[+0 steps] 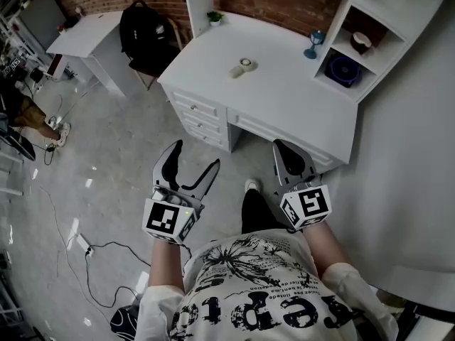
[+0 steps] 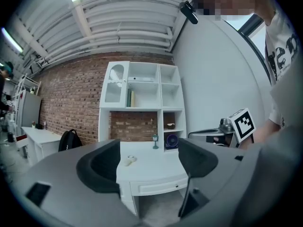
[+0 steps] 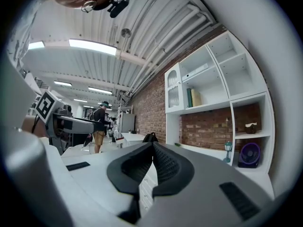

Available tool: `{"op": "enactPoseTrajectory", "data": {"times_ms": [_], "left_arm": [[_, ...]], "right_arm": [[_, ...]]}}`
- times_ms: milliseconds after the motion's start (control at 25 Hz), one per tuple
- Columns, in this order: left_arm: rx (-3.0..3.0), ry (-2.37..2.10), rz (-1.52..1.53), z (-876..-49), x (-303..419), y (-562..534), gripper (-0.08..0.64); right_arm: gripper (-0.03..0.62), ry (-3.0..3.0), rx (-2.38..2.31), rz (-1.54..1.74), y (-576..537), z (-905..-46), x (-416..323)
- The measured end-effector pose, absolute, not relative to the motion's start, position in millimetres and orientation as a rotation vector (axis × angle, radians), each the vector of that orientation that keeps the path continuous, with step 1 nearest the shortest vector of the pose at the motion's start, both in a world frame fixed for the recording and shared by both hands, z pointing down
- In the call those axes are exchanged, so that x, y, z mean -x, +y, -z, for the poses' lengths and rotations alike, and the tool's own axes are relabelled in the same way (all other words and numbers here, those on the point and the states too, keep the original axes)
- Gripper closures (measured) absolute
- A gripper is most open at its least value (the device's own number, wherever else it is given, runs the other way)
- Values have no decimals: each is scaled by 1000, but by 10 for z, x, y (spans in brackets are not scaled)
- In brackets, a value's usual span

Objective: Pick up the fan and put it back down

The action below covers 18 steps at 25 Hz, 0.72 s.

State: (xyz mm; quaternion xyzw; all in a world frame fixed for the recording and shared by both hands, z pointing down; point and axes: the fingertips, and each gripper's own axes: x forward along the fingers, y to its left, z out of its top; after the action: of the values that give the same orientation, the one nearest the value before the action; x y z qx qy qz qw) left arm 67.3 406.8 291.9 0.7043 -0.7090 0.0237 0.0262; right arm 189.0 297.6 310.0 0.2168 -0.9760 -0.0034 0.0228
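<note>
- White desk with drawers, dead ahead of the person at 12 o'clock, top mostly bare.
- White shelf unit standing on the desk's far right end, at about 1 o'clock, split into open cubbies.
- Smaller white table off at 10 o'clock, against the brick wall.
- Black backpack at 11 o'clock, between the small table and the desk.
- Left gripper held level at 7 o'clock of the desk and well short of it; jaws spread wide, nothing between them, only the distant desk showing through the gap.
- Right gripper level at 5 o'clock of the desk front, just shy of its edge; jaws pressed together, pads meeting, nothing pinched.
- Fan, round and purple, upright in the lowest cubby of the shelf unit at 1 o'clock, well apart from both grippers.
- Brown bowl in the cubby next above the fan.
- Teal stemmed ornament upright on the desk top, just beside the fan's cubby at its 10 o'clock.
- Cream object with a round head lying flat near the middle of the desk top; hard to tell what it is.
- Small green plant at the desk's far left corner, 11 o'clock.
</note>
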Motion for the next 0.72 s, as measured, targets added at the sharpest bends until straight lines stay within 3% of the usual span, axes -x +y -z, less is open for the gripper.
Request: {"op": "enactPoseTrajectory", "data": {"times_ms": [720], "left_arm": [[-2142,-2133,-239,-3108,442,1044,192]], "right_arm": [[578,-2996,-631,-72,25,-3251,-681]]}}
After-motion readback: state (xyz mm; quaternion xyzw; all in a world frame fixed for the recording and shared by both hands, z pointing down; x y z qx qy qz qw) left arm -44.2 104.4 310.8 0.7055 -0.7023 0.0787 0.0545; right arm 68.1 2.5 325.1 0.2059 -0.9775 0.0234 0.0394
